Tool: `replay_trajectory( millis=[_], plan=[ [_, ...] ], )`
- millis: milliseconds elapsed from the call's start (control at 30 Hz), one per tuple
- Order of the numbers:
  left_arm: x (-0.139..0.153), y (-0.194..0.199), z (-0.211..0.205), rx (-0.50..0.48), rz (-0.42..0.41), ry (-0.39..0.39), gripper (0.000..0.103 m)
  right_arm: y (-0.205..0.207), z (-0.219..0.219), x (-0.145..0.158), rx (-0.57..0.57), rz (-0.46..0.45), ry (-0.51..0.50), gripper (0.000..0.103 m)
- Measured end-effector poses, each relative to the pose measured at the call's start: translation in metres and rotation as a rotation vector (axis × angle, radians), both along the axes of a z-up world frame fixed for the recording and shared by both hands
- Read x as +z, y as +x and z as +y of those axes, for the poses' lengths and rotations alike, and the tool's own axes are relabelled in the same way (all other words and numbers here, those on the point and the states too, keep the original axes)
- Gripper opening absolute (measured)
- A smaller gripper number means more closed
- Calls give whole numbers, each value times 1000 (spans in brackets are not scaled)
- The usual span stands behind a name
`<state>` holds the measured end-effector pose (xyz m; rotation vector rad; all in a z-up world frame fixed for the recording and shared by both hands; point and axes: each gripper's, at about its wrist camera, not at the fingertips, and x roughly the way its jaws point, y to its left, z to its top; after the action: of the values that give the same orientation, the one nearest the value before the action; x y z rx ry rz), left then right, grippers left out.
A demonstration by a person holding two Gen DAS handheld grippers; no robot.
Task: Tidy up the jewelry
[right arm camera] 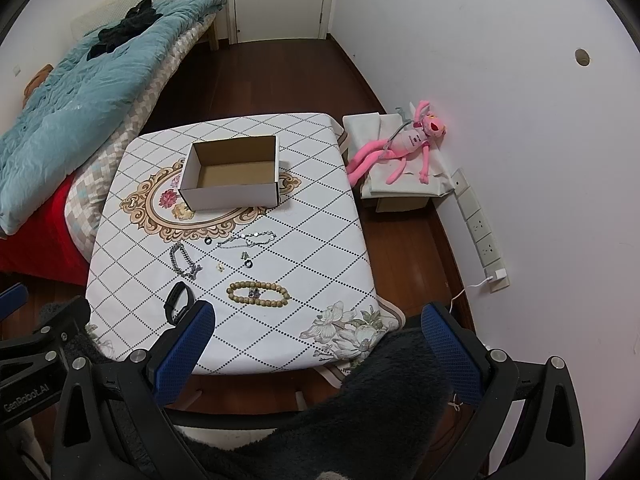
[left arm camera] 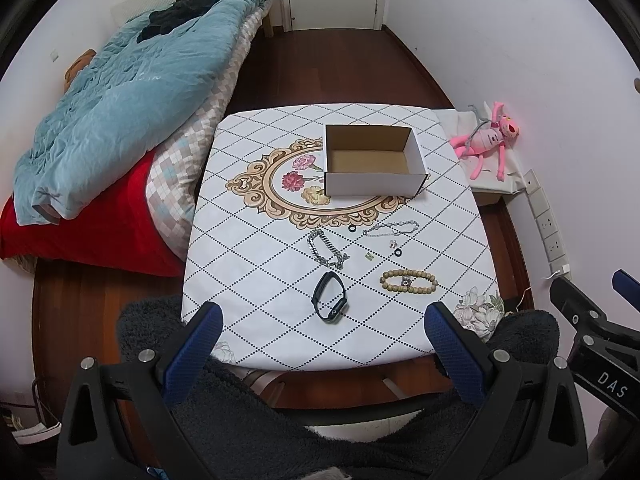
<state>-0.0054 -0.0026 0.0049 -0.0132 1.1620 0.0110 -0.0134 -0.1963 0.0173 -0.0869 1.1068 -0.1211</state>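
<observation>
An open, empty cardboard box (left arm camera: 374, 162) (right arm camera: 232, 178) stands at the far middle of the table. Nearer lie a black wristband (left arm camera: 330, 297) (right arm camera: 180, 302), a silver chain bracelet (left arm camera: 325, 249) (right arm camera: 182, 260), a thin silver necklace (left arm camera: 392, 228) (right arm camera: 248, 239), a wooden bead bracelet (left arm camera: 409, 281) (right arm camera: 258, 293), two black rings (left arm camera: 398, 253) (left arm camera: 352, 229) and small earrings (left arm camera: 369, 257). My left gripper (left arm camera: 322, 344) is open and empty, held back above the table's near edge. My right gripper (right arm camera: 318, 344) is open and empty, over the near right corner.
The table (left arm camera: 256, 264) has a white diamond-pattern cloth. A bed with a blue quilt (left arm camera: 120, 108) is on the left. A pink plush toy (right arm camera: 404, 144) lies on a low box at the right wall. Wall sockets (right arm camera: 480, 232) run along the right. Dark fuzzy fabric (left arm camera: 280, 420) sits below the grippers.
</observation>
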Motion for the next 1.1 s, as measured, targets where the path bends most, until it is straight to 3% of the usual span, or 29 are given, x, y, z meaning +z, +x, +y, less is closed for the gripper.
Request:
replay_trajectory(
  millis=[1100],
  plan=[
    [4,4,-5,-14,-4,2,103,2,-8,15,-9,-18,-5,103]
  ],
)
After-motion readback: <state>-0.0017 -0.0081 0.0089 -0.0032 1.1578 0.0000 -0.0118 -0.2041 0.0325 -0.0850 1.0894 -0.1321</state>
